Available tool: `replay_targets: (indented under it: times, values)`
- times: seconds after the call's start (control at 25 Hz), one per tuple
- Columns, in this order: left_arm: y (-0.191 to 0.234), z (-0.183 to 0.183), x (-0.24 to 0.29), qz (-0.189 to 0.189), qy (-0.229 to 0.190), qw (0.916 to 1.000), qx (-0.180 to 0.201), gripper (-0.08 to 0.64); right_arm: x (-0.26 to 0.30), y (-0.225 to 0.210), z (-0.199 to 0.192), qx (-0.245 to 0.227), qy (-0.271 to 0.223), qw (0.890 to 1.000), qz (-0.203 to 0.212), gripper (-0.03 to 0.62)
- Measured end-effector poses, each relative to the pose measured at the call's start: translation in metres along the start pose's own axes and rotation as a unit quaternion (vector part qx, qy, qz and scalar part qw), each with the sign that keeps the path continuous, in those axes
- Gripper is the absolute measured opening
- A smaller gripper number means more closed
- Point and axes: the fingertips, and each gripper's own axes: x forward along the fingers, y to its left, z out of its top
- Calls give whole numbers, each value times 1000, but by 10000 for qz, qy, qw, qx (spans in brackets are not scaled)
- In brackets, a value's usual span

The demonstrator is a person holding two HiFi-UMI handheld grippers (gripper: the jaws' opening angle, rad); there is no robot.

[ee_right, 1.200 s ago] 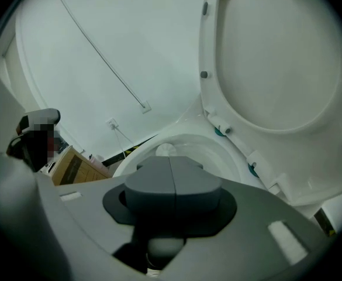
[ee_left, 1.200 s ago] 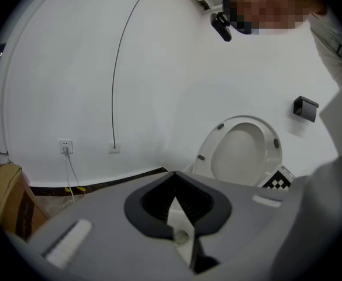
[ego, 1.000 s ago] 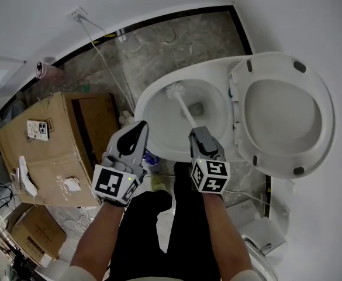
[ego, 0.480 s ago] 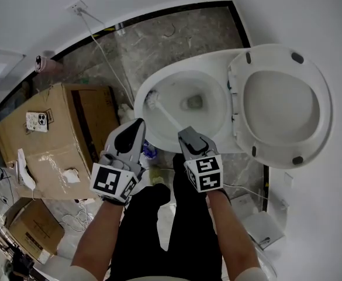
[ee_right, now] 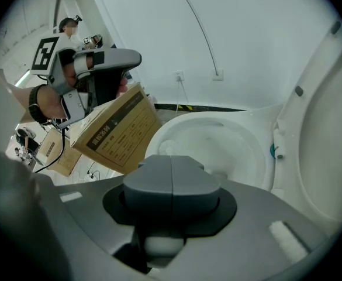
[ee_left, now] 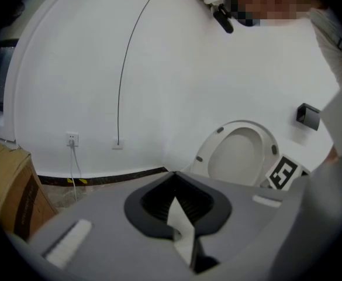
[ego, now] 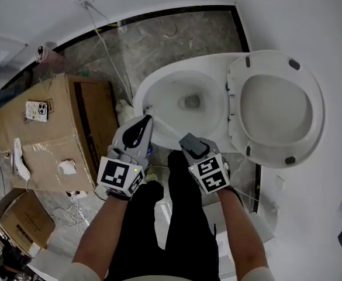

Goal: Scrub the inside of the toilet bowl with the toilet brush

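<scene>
The white toilet bowl (ego: 166, 76) stands open in the middle of the head view, with a little water at its drain (ego: 189, 102). My right gripper (ego: 190, 141) hovers over the near rim, shut on the white toilet brush handle (ego: 169, 126). The handle slants up and left to the brush head (ego: 149, 109), which lies against the bowl's left inner wall. In the right gripper view the jaws (ee_right: 171, 170) meet at a seam, and the brush head (ee_right: 166, 147) shows just past them in the bowl (ee_right: 211, 120). My left gripper (ego: 145, 122) is shut and hangs beside the bowl's left rim.
The raised seat and lid (ego: 274, 107) lie to the right of the bowl. A large cardboard box (ego: 48, 136) with a phone (ego: 35, 110) on it stands at the left; a smaller box (ego: 17, 218) sits below it. A cable runs from a wall outlet (ego: 85, 0). The person's legs (ego: 171, 227) are below.
The brush head has swept from the bowl's upper middle to its left inner wall. My right gripper has drawn left and back toward the near rim. The left gripper has shifted slightly right.
</scene>
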Motion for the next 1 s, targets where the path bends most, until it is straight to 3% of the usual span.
replay_targets:
  times: [0.24,0.48,0.72,1.0]
  values:
    - [-5,3,0,2,-20,10000,3,6,-7,2,-21,-282,263,9991,168,164]
    - [-17,-1,3,-71,29,10000,-16,6,-29,-3,-36,-999,745,9920,218,164]
    - [-36,-7,12,-208,128,9996,-123,6,-45,-13,-49,-1543,1138,9814,100,164]
    - [-52,-5,21,-370,170,9991,-114,6,-62,-24,-59,-1849,1457,9719,-90,164]
